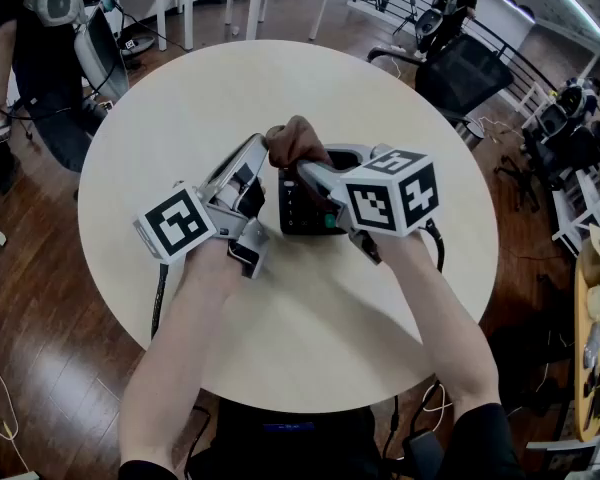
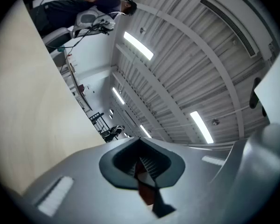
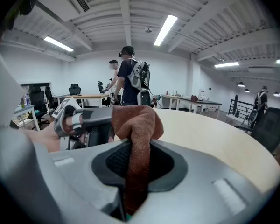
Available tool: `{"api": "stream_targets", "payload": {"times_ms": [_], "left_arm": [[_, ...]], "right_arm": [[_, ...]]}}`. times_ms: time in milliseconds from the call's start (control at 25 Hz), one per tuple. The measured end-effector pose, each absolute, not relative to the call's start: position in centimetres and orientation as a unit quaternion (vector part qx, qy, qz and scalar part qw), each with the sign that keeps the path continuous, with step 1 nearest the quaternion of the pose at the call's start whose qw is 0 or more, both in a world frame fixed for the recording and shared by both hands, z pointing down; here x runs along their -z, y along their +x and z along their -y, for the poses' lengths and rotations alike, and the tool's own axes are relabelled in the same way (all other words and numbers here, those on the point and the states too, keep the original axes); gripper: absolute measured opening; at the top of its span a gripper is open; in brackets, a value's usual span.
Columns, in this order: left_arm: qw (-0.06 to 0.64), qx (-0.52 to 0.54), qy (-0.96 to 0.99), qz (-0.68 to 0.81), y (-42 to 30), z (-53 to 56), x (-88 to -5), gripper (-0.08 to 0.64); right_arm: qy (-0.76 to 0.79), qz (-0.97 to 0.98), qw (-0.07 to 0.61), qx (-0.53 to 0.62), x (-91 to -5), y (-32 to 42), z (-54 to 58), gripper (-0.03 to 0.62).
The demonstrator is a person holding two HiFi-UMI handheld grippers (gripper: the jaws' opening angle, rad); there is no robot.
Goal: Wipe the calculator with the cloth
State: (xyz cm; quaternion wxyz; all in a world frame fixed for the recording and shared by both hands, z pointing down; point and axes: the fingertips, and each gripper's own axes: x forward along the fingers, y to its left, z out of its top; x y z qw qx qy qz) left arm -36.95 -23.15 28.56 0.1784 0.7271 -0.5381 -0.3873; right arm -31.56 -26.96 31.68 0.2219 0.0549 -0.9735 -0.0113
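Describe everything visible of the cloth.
The cloth is reddish-brown, soft and fuzzy like towelling, bunched into a wad. The right gripper has its jaws shut on it, a fold bulging beyond them. A brown sliver also shows between the shut jaws of the left gripper. The wad sits at the far end of the calculator; contact is unclear.

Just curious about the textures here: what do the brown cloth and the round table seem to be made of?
The cloth looks like soft, fuzzy fabric, perhaps microfibre or terry: a short nap shows and it bunches in folds. The table has a pale, smooth, matte top, likely laminate or painted wood; no grain is visible.
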Motion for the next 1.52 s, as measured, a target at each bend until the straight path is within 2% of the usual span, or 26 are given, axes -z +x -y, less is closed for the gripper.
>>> {"api": "stream_targets", "payload": {"times_ms": [160, 320, 560, 760, 960, 1360, 1520], "left_arm": [[0.191, 0.452, 0.691, 0.531, -36.8, 22.0, -28.5, -0.009], [0.177, 0.445, 0.702, 0.527, -37.7, 21.6, -28.0, -0.009], [0.174, 0.434, 0.712, 0.524, -36.4, 22.2, -27.8, -0.009], [0.187, 0.44, 0.706, 0.523, -38.3, 21.1, -28.8, -0.009], [0.186, 0.452, 0.701, 0.519, -37.1, 21.4, -28.6, -0.009], [0.182, 0.435, 0.717, 0.513, -36.2, 22.0, -28.1, -0.009], [0.182, 0.432, 0.717, 0.515, -36.7, 21.9, -28.5, -0.009]], "right_arm": [[0.039, 0.958, 0.276, 0.062, -33.7, -32.1, 26.6, 0.067], [0.057, 0.939, 0.32, 0.111, -35.5, -31.9, 28.5, 0.067], [0.177, 0.91, 0.346, 0.143, -35.4, -24.8, 36.1, 0.067], [0.105, 0.922, 0.305, 0.213, -34.0, -31.5, 29.2, 0.067], [0.043, 0.892, 0.344, 0.291, -36.6, -33.2, 26.1, 0.067], [0.213, 0.868, 0.392, 0.219, -36.0, -21.5, 38.8, 0.067], [0.168, 0.896, 0.345, 0.225, -34.4, -24.6, 35.8, 0.067]]}}
